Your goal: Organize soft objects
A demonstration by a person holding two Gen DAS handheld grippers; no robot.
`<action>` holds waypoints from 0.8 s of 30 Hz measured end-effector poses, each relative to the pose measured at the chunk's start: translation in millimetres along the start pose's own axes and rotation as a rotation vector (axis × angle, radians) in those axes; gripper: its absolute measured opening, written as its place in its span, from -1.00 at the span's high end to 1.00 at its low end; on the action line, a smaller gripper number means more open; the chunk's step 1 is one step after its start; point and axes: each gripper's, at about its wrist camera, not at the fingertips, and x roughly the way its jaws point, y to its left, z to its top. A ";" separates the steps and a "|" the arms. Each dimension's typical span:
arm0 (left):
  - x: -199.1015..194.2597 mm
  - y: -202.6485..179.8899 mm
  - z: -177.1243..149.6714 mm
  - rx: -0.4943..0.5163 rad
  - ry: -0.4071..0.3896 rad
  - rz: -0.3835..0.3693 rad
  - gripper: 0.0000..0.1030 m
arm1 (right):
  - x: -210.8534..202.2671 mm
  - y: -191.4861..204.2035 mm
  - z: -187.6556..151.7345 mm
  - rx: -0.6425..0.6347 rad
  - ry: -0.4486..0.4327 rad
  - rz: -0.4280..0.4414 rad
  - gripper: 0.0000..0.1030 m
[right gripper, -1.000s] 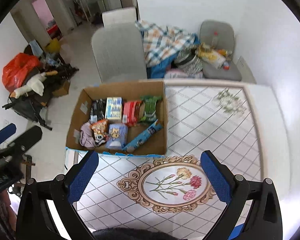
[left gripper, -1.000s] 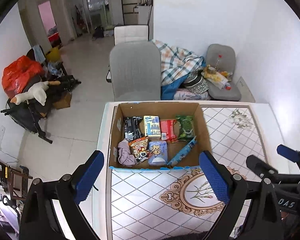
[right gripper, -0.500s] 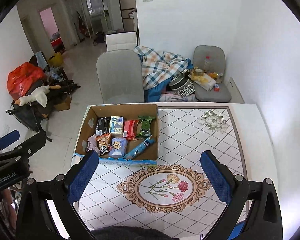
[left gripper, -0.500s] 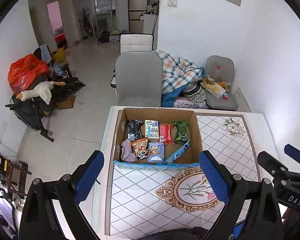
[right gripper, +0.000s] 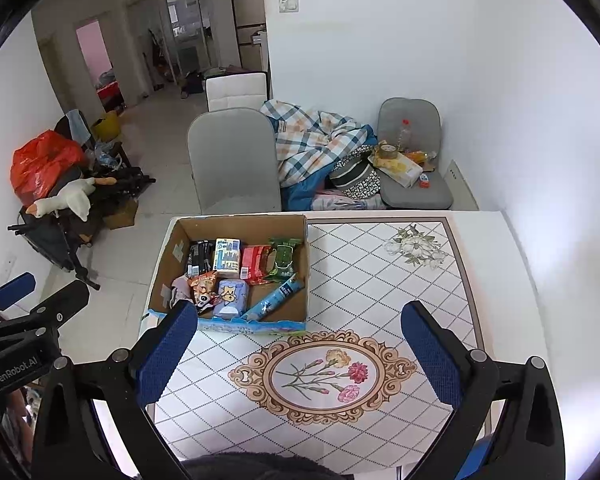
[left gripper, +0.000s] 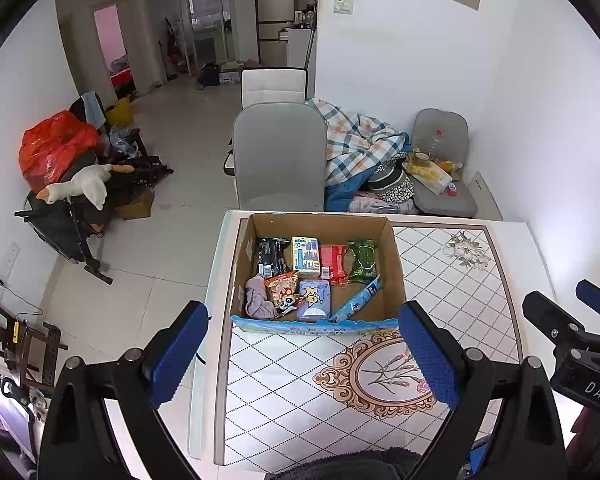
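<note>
An open cardboard box (left gripper: 394,264) stands at the far left of the tiled table (left gripper: 460,300); it also shows in the right wrist view (right gripper: 306,280). Inside lie several soft packs: a green pack (left gripper: 363,261), a red pack (left gripper: 334,263), a blue tissue pack (left gripper: 314,300), a blue tube (left gripper: 358,300) and a grey cloth (left gripper: 257,303). My left gripper (left gripper: 303,354) is open and empty, high above the table's near side. My right gripper (right gripper: 298,356) is open and empty, also high, to the right of the box.
A grey chair (left gripper: 280,160) stands behind the table. A plaid blanket (left gripper: 356,140) and a cluttered grey seat (left gripper: 440,172) lie at the back wall. A stroller with a plush goose (left gripper: 80,188) stands on the floor at left.
Both grippers have drawn back and up from the box, so the box looks smaller and more of the room shows. Both stay open and empty.
</note>
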 end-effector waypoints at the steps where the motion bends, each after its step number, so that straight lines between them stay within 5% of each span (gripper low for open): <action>1: -0.1 0.0 -0.1 0.000 -0.001 -0.002 -0.89 | 0.3 -0.1 -0.4 0.000 0.003 0.000 -1.00; 24: -7.3 -1.2 -1.1 -0.002 0.004 0.000 -0.89 | -0.1 -2.3 -4.0 -0.002 0.005 -0.007 -1.00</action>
